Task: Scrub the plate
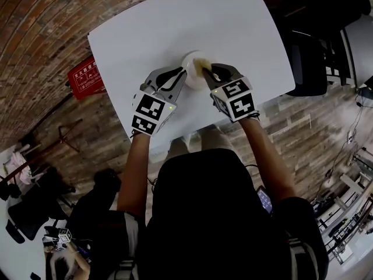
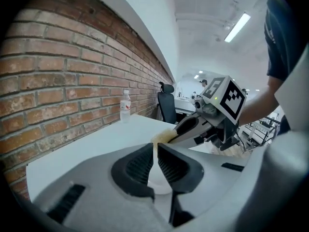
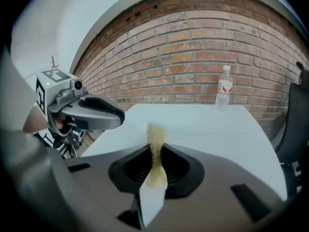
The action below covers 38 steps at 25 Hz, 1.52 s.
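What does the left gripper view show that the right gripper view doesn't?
Only the left gripper view: the white plate pinched in the left gripper's shut jaws, plus the right gripper. Only the right gripper view: the left gripper from outside. Both: the yellow sponge clamped in the right gripper, a clear plastic water bottle, red brick wall, white table.

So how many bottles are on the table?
1: the bottle stands upright at the table's far edge, near the brick wall. The grippers could hide others.
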Each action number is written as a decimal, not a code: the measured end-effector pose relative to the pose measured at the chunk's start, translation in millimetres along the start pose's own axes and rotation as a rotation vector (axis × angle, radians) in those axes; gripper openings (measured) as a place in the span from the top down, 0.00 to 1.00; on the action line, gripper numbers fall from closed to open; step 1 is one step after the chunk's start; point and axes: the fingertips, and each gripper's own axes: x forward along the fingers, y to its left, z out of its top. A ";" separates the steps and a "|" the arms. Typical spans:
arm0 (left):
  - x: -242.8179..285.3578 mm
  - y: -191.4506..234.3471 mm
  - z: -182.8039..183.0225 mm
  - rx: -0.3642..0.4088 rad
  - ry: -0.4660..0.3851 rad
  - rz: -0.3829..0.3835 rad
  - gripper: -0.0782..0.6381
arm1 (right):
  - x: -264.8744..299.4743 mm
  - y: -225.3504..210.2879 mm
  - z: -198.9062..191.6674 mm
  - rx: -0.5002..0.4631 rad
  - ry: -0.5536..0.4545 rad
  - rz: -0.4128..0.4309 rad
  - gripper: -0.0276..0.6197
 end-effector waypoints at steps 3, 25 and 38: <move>-12.9 1.7 13.9 -0.032 -0.032 0.033 0.85 | -9.0 3.9 12.4 0.009 -0.035 -0.020 0.87; -70.0 -28.2 72.8 -0.064 -0.166 0.029 0.86 | -93.7 43.9 78.5 0.026 -0.319 -0.124 0.87; -92.5 -78.4 100.7 -0.084 -0.276 0.131 0.86 | -154.2 58.3 72.9 -0.074 -0.377 -0.067 0.87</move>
